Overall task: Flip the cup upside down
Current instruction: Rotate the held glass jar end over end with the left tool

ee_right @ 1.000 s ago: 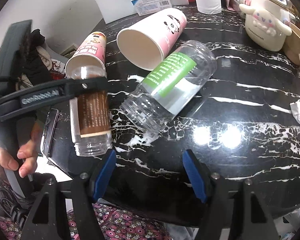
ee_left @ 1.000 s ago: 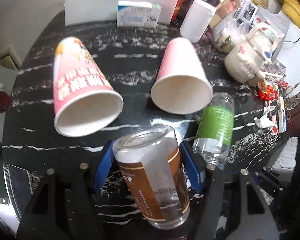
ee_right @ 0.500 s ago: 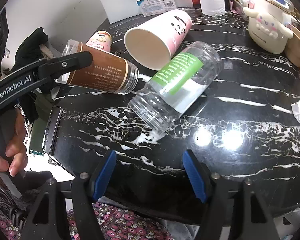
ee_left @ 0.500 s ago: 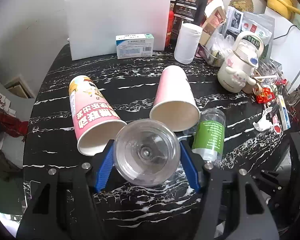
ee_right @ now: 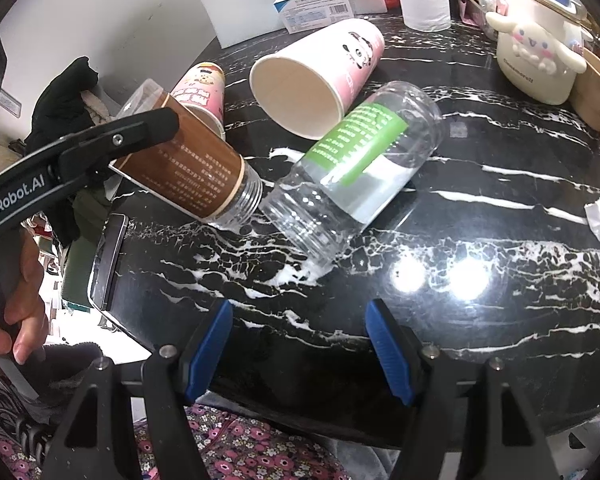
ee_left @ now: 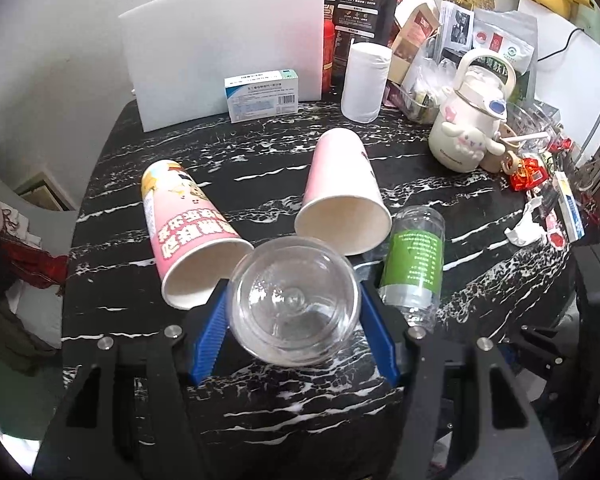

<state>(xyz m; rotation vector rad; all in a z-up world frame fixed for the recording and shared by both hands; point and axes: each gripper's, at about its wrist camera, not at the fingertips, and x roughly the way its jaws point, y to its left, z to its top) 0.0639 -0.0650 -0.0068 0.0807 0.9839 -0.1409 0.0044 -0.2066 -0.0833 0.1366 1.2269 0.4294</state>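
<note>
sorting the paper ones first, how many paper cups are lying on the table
2, both on their sides: the printed pink cup left of the held jar, the panda cup beside the green-label jar.

Brown-label jar (ee_left: 294, 300) body hidden behind own base; box (ee_left: 262, 95) print unreadable.

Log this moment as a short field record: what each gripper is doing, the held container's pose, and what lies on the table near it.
left gripper: shut on brown-label jar
jar pose: tilted, threaded mouth pointing down toward the table, clear base facing the left wrist camera
right gripper: open, holds nothing
lying on their sides: green-label jar, panda paper cup, pink printed cup
flip: not finished
</note>
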